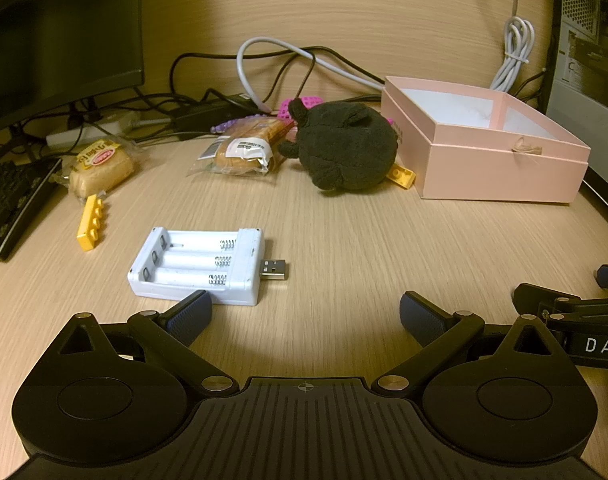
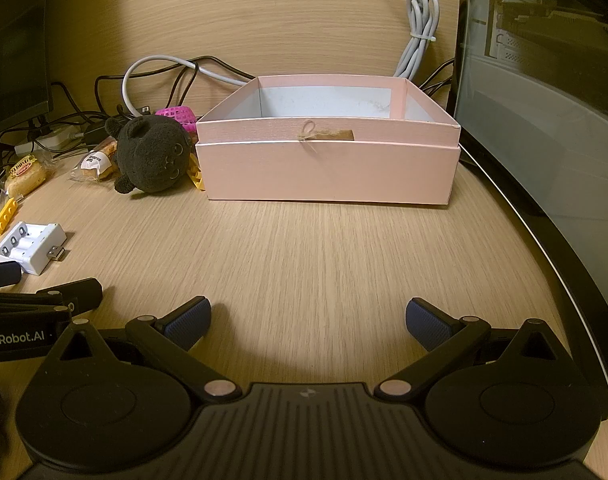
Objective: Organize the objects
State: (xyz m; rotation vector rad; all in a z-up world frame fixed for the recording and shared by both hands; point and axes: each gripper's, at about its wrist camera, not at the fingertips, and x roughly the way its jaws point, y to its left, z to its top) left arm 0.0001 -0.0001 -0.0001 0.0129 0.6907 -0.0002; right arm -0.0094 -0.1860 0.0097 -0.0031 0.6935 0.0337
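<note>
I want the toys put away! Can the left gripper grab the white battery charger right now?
Probably yes. The left gripper is open and empty, and the white battery charger lies just ahead of its left finger on the bare desk, with nothing in between.

Pale wood-grain desk (image 2: 323, 248); pink box (image 2: 327, 172) with white interior; black plush toy (image 1: 343, 148); white battery charger (image 1: 196, 266); yellow brick (image 1: 91, 222); magenta lattice object (image 2: 176, 115); grippers' black bodies, dotted blue pads (image 1: 190, 312).
</note>
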